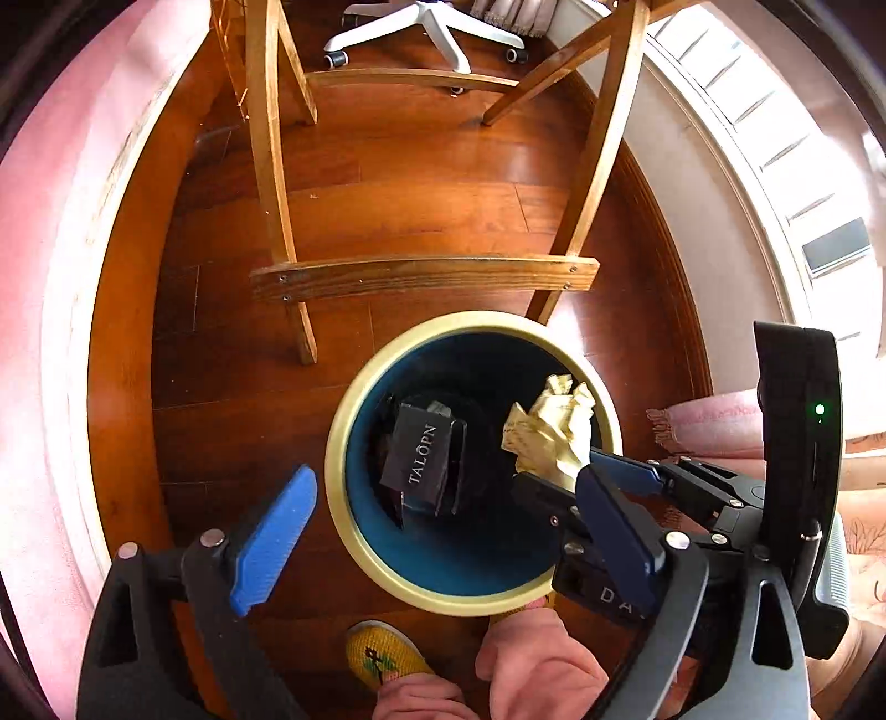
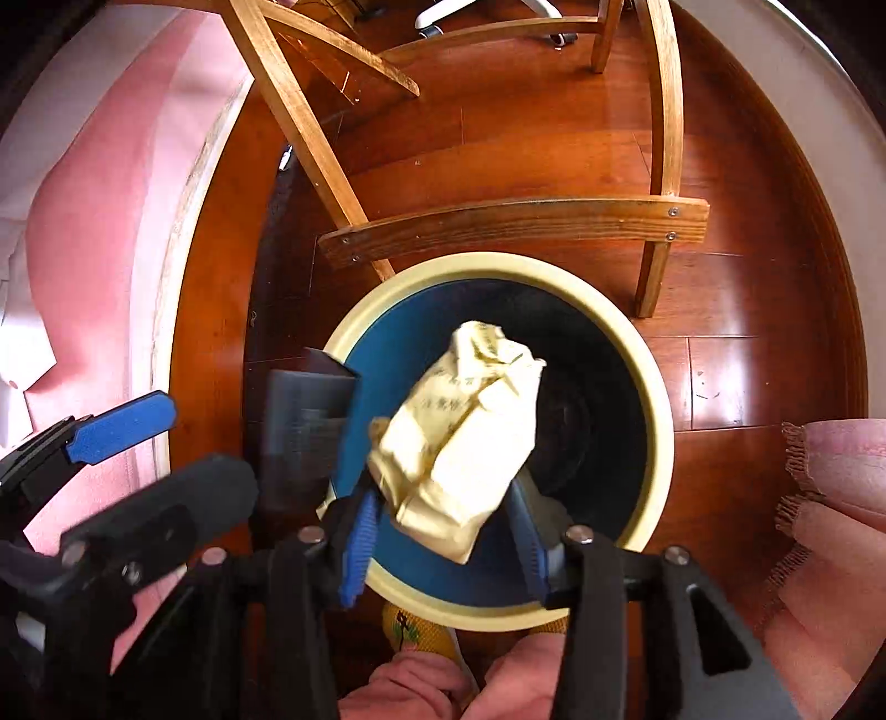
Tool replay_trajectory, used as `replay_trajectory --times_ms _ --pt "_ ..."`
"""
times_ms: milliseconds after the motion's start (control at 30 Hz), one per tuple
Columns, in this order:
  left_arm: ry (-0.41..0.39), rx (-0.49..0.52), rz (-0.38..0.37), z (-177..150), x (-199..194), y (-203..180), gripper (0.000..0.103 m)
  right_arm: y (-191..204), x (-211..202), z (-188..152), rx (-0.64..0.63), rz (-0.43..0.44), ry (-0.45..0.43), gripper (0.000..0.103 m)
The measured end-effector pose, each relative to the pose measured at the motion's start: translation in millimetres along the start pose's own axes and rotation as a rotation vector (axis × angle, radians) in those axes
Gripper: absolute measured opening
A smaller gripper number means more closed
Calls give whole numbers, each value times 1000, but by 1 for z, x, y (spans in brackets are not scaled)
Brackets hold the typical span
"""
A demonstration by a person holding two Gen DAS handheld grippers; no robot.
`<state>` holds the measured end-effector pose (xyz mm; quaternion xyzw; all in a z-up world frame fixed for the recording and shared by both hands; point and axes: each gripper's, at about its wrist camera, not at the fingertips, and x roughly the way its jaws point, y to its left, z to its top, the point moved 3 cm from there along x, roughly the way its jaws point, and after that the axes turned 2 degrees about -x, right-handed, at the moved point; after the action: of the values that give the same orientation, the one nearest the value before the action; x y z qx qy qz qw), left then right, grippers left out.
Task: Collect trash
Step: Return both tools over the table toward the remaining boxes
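**Trash deposit at bin: release stage**

Nearest the cameras, the left gripper stands wide open above the trash bin and holds nothing. The right gripper is over the bin mouth, its jaws parted on either side of the crumpled yellow paper; whether the pads still press on the paper cannot be told.

Inside the bin, a black box marked TALOPN lies at the bottom. The paper sits within the rim line but appears not yet settled.

Judged status: one item deposited, the second at the point of release. No further trash is visible on the floor.

Surroundings: yellow slipper beside the bin; wooden chair close behind it; office chair base beyond. The chair rail limits forward clearance.
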<state>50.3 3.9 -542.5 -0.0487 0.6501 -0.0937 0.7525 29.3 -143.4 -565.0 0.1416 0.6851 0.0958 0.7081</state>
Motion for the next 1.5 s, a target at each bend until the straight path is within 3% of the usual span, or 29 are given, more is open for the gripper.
replay_trajectory --times_ms 100,300,400,533,700,800,1000,1167,1333,1400,1500 --pt "-26 -1 45 4 -5 2 102 1 -2 4 -3 -1 -28 69" --pt "-67 -22 79 3 -38 8 102 10 -29 5 -17 -24 -93 70" --pt "-46 -44 80 -5 -66 10 102 20 -55 -3 -32 -44 -92 70" --pt "-21 -67 70 -20 -119 13 102 32 -109 -15 5 -47 -107 70" --pt "-64 -39 61 -27 -208 13 102 53 -191 -26 43 -49 -164 70" --pt "-139 -24 45 -21 -270 12 102 71 -242 -33 44 -48 -216 70" --pt "-369 25 14 5 -389 -3 102 113 -346 -36 18 -40 -369 70" --pt "-554 63 6 31 -464 -21 102 139 -413 -27 -19 -43 -525 70" --pt "-611 97 -30 56 -500 -41 100 149 -461 -4 -44 -66 -627 70" --pt "-626 108 -2 66 -508 -47 99 153 -475 7 -51 -80 -659 70" --pt "-600 91 1 86 -508 -50 99 148 -491 30 -46 -114 -687 70"
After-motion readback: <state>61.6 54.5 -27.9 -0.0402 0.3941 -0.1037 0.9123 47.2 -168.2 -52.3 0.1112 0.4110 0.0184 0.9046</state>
